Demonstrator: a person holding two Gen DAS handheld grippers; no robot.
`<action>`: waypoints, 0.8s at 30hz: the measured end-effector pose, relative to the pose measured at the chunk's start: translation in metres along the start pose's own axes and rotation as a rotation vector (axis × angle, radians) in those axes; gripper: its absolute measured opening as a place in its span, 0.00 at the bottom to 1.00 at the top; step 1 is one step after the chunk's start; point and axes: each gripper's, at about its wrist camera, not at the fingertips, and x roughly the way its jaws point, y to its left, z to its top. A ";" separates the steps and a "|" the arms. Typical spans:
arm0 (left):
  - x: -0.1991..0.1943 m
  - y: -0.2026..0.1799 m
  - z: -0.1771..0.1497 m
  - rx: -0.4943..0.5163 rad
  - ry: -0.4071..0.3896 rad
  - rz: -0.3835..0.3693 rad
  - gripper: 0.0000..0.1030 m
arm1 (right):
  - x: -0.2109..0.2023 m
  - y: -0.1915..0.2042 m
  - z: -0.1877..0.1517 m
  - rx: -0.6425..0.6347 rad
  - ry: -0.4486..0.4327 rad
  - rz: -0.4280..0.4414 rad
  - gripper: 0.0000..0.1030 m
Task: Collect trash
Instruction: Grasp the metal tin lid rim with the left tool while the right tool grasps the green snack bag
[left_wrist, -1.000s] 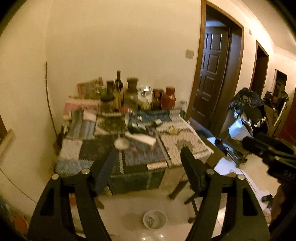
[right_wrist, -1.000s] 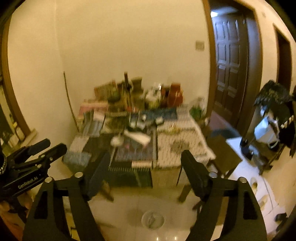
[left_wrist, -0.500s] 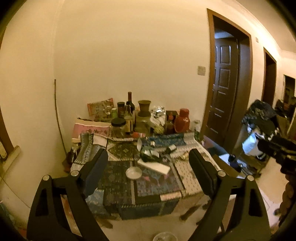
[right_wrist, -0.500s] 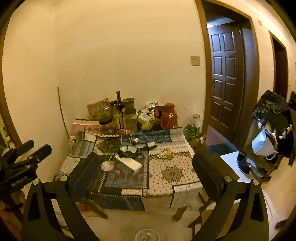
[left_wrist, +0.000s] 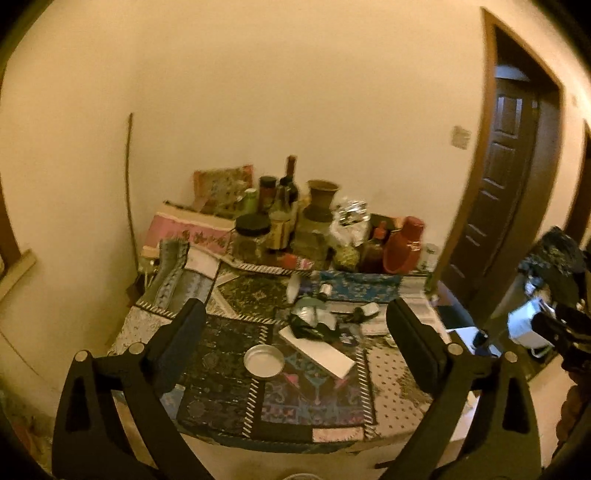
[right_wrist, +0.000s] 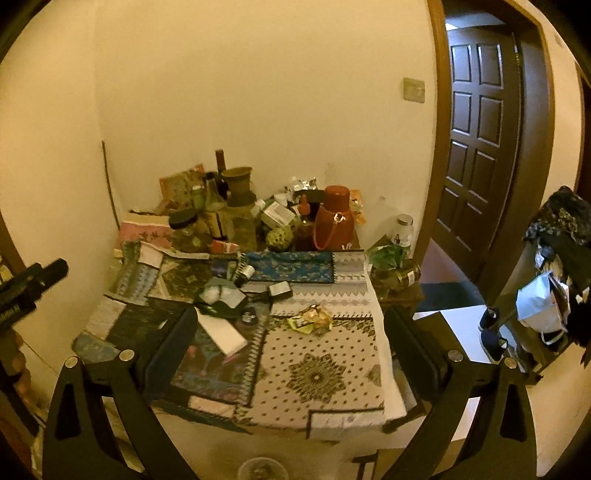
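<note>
A table with a patchwork cloth (left_wrist: 229, 398) (right_wrist: 325, 373) holds litter: a crumpled yellow-green wrapper (right_wrist: 310, 319), a white flat box (left_wrist: 317, 352) (right_wrist: 221, 330), a round metal lid (left_wrist: 264, 360), and crumpled foil and dark scraps (left_wrist: 314, 321) (right_wrist: 221, 299). My left gripper (left_wrist: 295, 325) is open and empty, above the table's near edge. My right gripper (right_wrist: 290, 328) is open and empty, also above the near side. Each gripper shows at the other view's edge (left_wrist: 561, 328) (right_wrist: 26, 288).
Bottles, jars, a brown vase (left_wrist: 321, 201) and a red flask (right_wrist: 332, 218) crowd the table's back by the wall. A dark door (right_wrist: 480, 129) stands at right, with a rack of bags (right_wrist: 550, 295). A small round bowl (right_wrist: 262, 470) lies on the floor.
Both grippers have moved closer to the table and tilted down onto it; the table now fills more of each view. Both stay open and empty.
</note>
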 end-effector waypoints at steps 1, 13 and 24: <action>0.011 0.002 0.000 0.002 0.012 0.024 0.96 | 0.011 -0.004 0.001 -0.008 0.016 -0.003 0.97; 0.161 0.047 -0.042 0.061 0.332 0.027 0.96 | 0.133 -0.037 -0.009 0.101 0.267 -0.057 0.97; 0.271 0.094 -0.089 0.106 0.589 -0.011 0.65 | 0.260 -0.062 -0.042 0.306 0.508 -0.081 0.73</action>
